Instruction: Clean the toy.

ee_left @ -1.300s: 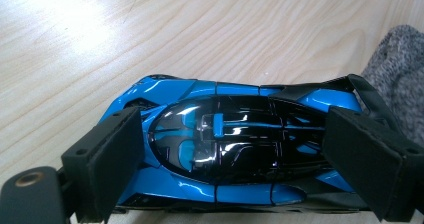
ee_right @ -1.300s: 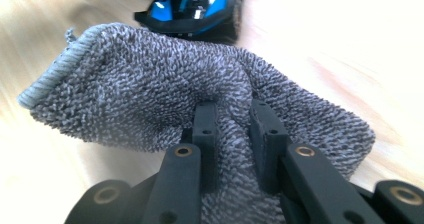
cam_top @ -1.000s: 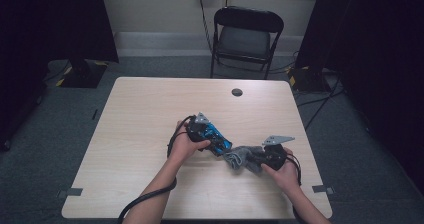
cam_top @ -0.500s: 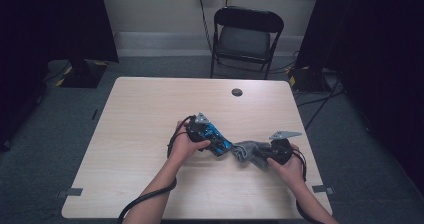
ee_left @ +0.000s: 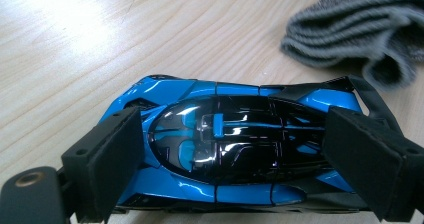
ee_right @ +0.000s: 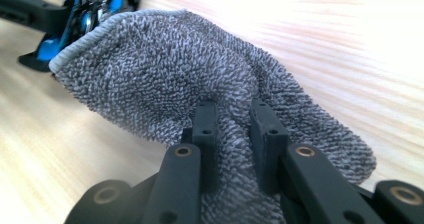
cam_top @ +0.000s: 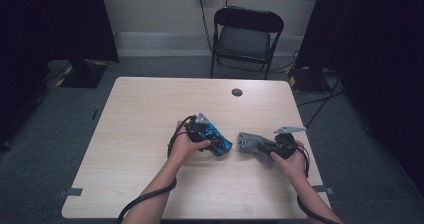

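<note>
A blue and black toy car [ee_left: 230, 149] lies on the wooden table [cam_top: 150, 114], clamped nose to tail by my left gripper [ee_left: 245, 159]. In the high view that car [cam_top: 218, 138] sits at the table's middle, with my left gripper [cam_top: 214, 137] over it. A folded grey cloth [ee_right: 200, 89] is pinched between the pads of my right gripper [ee_right: 234, 134]. From above, the cloth [cam_top: 251, 143] lies just right of the car without touching it, and my right gripper [cam_top: 267, 149] holds its near end. The left gripper view has the cloth [ee_left: 350, 29] at its upper right.
A small dark round disc [cam_top: 237, 92] lies near the table's far edge. A black folding chair [cam_top: 245, 36] stands behind the table. Cables trail from both grippers toward the near edge. Bare tabletop spreads to the left and at the back.
My right gripper has drawn the grey cloth to the right, away from the car, opening a small gap. The left gripper and the car have stayed put.
</note>
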Demonstrator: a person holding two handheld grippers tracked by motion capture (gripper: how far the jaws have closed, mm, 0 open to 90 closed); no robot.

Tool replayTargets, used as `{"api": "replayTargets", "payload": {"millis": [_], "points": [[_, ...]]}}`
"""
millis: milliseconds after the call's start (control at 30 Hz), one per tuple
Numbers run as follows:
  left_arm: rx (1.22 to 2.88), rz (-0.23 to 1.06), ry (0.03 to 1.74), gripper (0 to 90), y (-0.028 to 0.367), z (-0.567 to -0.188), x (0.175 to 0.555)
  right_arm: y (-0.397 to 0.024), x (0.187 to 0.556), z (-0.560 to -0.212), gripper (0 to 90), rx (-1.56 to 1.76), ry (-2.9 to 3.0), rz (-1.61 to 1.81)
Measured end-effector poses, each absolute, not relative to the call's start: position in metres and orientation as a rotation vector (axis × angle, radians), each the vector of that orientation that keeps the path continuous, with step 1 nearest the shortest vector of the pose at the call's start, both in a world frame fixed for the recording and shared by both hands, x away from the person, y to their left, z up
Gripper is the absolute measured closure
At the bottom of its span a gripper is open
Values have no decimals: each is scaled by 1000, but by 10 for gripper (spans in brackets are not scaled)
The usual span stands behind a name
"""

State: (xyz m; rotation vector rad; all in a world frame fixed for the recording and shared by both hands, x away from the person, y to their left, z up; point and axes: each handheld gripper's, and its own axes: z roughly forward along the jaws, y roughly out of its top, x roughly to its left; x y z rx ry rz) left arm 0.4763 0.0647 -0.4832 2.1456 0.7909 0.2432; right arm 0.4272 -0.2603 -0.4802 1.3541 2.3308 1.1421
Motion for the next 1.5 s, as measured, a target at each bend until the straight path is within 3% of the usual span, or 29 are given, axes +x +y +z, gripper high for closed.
{"api": "replayTargets", "payload": {"millis": [400, 1067, 1300, 1433, 1500], "points": [[2149, 242, 787, 97, 65, -483, 477, -253, 446, -470, 755, 1438, 2224, 1164], [2140, 240, 771, 99, 65, -484, 477, -191, 486, -475, 725, 1517, 2096, 1134], [2132, 240, 768, 110, 66, -484, 476, -164, 481, -481, 594, 1421, 2192, 1145], [2135, 241, 767, 110, 66, -484, 476, -167, 474, -477, 537, 1384, 2222, 1193], [2134, 243, 767, 111, 66, -484, 476, -171, 470, -474, 467, 1369, 2230, 1191]]}}
